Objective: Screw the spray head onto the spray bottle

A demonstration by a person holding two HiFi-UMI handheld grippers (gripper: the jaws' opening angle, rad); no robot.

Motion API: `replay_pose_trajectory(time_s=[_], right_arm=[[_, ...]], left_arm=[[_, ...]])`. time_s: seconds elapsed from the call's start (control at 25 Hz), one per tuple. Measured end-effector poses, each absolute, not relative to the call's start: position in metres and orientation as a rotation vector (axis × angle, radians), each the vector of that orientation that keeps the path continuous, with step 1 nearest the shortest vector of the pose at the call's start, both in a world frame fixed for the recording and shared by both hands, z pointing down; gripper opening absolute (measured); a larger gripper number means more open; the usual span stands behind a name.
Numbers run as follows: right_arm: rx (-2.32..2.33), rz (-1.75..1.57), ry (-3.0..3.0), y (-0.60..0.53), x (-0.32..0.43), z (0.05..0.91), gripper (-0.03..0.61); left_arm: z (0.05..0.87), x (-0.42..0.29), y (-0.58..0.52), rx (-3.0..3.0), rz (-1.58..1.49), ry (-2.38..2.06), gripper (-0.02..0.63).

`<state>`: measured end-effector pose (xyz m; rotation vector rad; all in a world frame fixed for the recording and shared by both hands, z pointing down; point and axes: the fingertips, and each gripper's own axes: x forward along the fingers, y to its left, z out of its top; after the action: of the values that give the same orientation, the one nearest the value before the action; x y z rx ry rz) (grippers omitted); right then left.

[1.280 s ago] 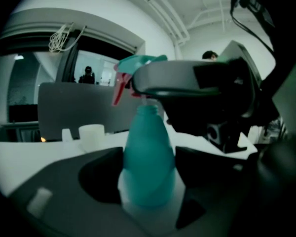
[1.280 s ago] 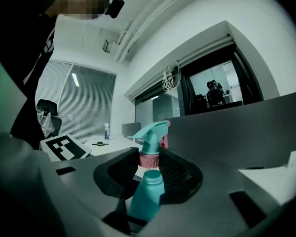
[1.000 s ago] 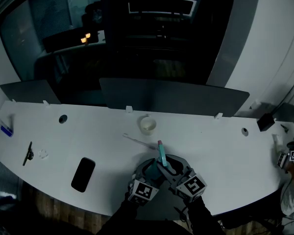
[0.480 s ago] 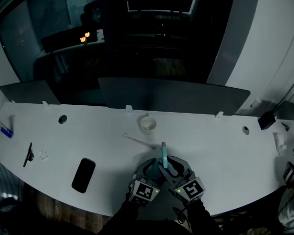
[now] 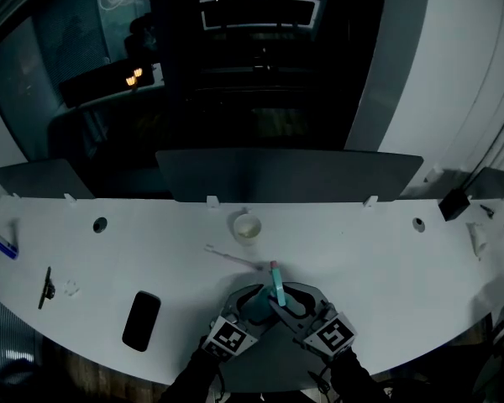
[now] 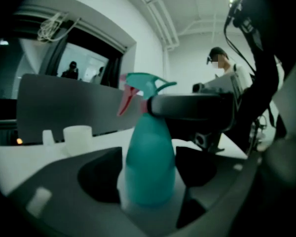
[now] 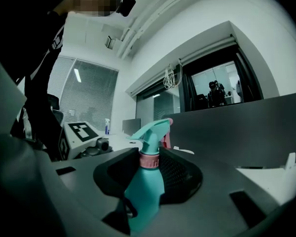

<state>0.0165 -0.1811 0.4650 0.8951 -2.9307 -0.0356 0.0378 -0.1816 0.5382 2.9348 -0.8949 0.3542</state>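
Left gripper (image 5: 250, 302): clamped on bottle (image 6: 150, 167) body
Right gripper (image 5: 298, 302): clamped on head (image 7: 150, 132) collar
Head: seated on bottle neck

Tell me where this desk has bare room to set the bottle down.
Widest bare stretch: right of the spray bottle, out to the grommet hole. Another lies between phone and cup. Crowded: the near edge, where left tool and right tool grip it, with the thin stick just behind.
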Motion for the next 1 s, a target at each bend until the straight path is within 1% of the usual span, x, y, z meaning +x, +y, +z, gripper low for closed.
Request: replay_pose_trajectory(time_s=[0.12, 0.24, 0.44, 0.68, 0.76, 0.84, 0.96, 1.0], right_arm=[[0.841, -0.031, -2.935, -0.181, 0.018, 0.465, 0.126], [0.833, -0.028, -2.929, -0.183, 0.02, 0.465, 0.126], [0.952, -0.03, -2.913, -0.18, 0.022, 0.465, 0.126], [1.09, -0.029, -2.868, -0.177, 0.02, 0.466, 0.126], [1.097, -0.016, -2.875, -0.177, 0.018, 0.465, 0.126], [1.066, -0.011, -2.885, -0.176, 0.017, 0.465, 0.126], [0.962, -0.017, -2.893, -0.175, 0.015, 0.466, 0.126], [0.921, -0.022, -2.896, -0.175, 0.015, 0.466, 0.126]], left_arm=[[0.54, 0.048, -0.182, 3.028, 0.469, -0.632, 0.34], [0.537, 0.05, -0.183, 3.036, 0.441, -0.597, 0.333], [0.53, 0.046, -0.184, 2.941, 0.345, -0.996, 0.328], [0.529, 0.038, -0.184, 2.682, 0.296, -1.53, 0.327], [0.528, 0.035, -0.184, 2.609, 0.264, -1.648, 0.327], [0.527, 0.035, -0.182, 2.636, 0.209, -1.596, 0.33], [0.524, 0.03, -0.178, 2.808, 0.168, -1.272, 0.336], [0.523, 0.031, -0.177, 2.882, 0.197, -1.138, 0.35]])
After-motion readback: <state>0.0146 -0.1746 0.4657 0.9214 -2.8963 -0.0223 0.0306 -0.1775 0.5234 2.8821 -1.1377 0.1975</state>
